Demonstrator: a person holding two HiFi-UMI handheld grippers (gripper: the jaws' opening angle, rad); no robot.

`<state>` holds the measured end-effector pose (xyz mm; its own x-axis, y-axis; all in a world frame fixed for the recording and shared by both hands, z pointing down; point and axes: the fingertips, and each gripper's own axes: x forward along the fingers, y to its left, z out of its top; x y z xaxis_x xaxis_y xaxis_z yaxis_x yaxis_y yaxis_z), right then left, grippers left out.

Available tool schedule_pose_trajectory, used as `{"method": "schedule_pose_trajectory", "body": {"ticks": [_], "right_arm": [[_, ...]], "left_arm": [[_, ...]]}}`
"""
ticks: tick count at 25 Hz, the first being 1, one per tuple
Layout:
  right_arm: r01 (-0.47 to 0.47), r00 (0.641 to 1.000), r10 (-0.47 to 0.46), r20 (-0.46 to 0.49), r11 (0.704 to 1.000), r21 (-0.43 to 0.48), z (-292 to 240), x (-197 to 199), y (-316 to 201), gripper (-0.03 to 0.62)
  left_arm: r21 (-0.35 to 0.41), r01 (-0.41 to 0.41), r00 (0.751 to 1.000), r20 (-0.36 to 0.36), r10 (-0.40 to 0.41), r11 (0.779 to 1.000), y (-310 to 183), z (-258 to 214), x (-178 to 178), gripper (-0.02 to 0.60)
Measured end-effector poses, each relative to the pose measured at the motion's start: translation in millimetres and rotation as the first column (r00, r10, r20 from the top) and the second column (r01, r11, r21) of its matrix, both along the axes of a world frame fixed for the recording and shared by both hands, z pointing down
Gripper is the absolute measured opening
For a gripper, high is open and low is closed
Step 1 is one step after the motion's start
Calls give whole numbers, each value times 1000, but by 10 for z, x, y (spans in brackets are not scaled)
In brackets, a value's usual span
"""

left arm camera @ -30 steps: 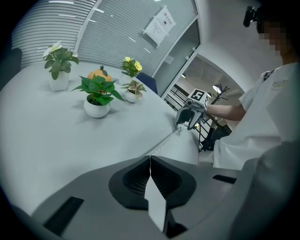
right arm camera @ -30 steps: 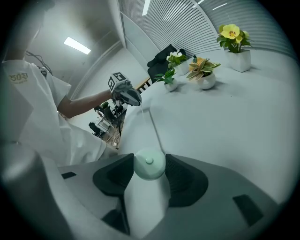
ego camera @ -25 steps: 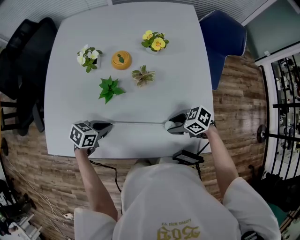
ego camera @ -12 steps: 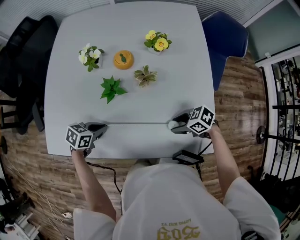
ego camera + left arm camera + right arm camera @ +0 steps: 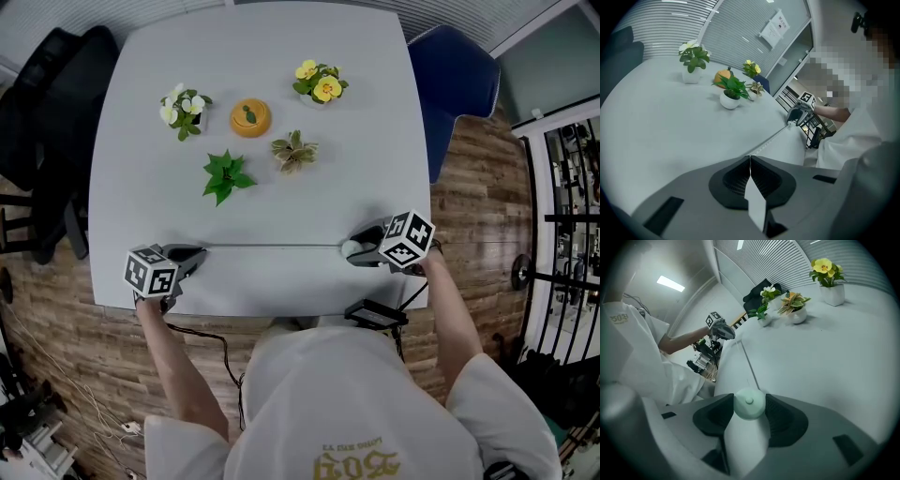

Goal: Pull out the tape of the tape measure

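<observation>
The right gripper [image 5: 354,251] is squeezing the round tape measure [image 5: 749,403], jaws clamped on it, at the lower right of the table [image 5: 281,56]. The left gripper [image 5: 197,252], at lower left, is pinching the tape [image 5: 272,246] by its end, jaws shut tight on it — the tape is stretching straight between them.

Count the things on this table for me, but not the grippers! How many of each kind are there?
Potted plants: 4 (white flowers, yellow flowers, green leaves, striped leaves)
Orange pumpkin-shaped thing: 1
Tape measure: 1
Total: 6
</observation>
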<state>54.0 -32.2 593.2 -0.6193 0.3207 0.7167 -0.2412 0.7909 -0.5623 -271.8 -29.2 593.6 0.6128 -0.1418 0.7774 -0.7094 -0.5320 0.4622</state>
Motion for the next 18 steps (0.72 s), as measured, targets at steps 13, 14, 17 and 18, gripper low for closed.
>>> {"method": "schedule_pose_trajectory", "body": {"ticks": [13,14,17,18], "right_arm": [[-11,1000,11,-23,1000,-12,68,150,-7,225],[-13,1000,12,-22,1000,-13,72,158,-7,225],[-19,1000,18,-19,1000,-13,74,172,-18,225],[-21,1000,21,-17,1000,-13,72,174,-18,225]], "left_arm": [[-14,43,999,30,-43,999,10,18,-181,8],[-14,48,998,33,-48,999,8,20,-200,6],[-14,62,997,36,-61,998,3,23,-237,8],[-15,65,997,35,-65,998,3,23,-231,8]]}}
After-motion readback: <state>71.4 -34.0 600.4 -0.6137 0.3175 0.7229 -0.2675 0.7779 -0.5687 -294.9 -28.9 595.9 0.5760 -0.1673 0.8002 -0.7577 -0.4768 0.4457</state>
